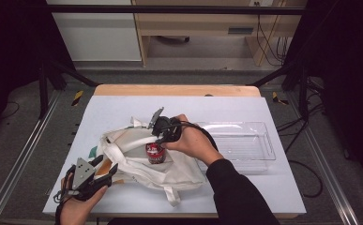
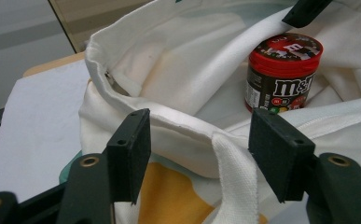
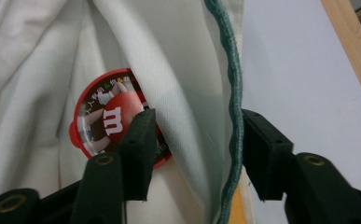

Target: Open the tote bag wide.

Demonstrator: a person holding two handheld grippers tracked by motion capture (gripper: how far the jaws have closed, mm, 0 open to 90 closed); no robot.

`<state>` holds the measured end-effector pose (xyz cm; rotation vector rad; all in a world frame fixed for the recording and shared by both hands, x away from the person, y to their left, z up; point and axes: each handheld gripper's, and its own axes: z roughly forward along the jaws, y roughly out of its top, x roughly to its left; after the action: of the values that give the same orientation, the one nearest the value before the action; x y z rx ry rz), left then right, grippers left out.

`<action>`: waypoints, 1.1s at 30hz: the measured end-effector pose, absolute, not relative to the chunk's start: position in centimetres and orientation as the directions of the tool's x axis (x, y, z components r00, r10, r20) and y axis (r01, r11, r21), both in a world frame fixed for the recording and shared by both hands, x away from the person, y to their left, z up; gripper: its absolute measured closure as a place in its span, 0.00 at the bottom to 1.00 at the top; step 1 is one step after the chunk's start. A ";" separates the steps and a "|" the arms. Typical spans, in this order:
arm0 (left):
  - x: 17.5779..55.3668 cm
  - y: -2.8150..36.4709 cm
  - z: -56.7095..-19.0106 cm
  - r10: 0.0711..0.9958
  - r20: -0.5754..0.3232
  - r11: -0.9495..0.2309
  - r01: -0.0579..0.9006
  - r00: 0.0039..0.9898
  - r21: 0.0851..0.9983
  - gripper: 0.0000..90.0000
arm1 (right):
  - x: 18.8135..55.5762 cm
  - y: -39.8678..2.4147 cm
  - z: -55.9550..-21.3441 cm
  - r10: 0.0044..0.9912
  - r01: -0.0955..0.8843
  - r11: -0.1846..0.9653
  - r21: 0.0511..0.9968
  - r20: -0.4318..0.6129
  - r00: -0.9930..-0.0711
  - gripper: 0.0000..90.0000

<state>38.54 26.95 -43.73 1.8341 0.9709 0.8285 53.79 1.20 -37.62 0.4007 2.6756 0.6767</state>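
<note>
A white cloth tote bag (image 1: pixel 179 171) lies slumped on the table with its mouth facing the near left. A dark M&M's can (image 1: pixel 155 153) with a red lid stands upright in the mouth. My left gripper (image 1: pixel 105 169) is at the bag's near-left corner. Its jaws are open astride the rim (image 2: pixel 169 119) and a handle strap (image 2: pixel 236 177), without pressing them. My right gripper (image 1: pixel 159 139) points down just above the can. Its jaws are open around the bag's upper layer with the green-stitched edge (image 3: pixel 232 93), and the can's lid (image 3: pixel 106 116) lies beneath the left jaw.
A clear plastic tray (image 1: pixel 259 140) sits to the right of the bag. The pale table top (image 1: pixel 123 105) has a wooden far edge. Orange and green fabric shows under the bag's near-left corner (image 2: pixel 169 200). The right forearm in a dark sleeve (image 1: pixel 235 187) crosses the near right.
</note>
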 end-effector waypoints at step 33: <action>39.2 26.8 -44.5 0.844 0.124 -0.347 0.355 0.522 0.868 0.58 | 58.0 0.5 -38.1 0.541 0.385 0.755 0.531 -0.174 -0.823 0.95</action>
<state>39.17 26.80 -44.54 1.9239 0.9818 0.7368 57.96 0.54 -38.15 0.7160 2.6366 0.6966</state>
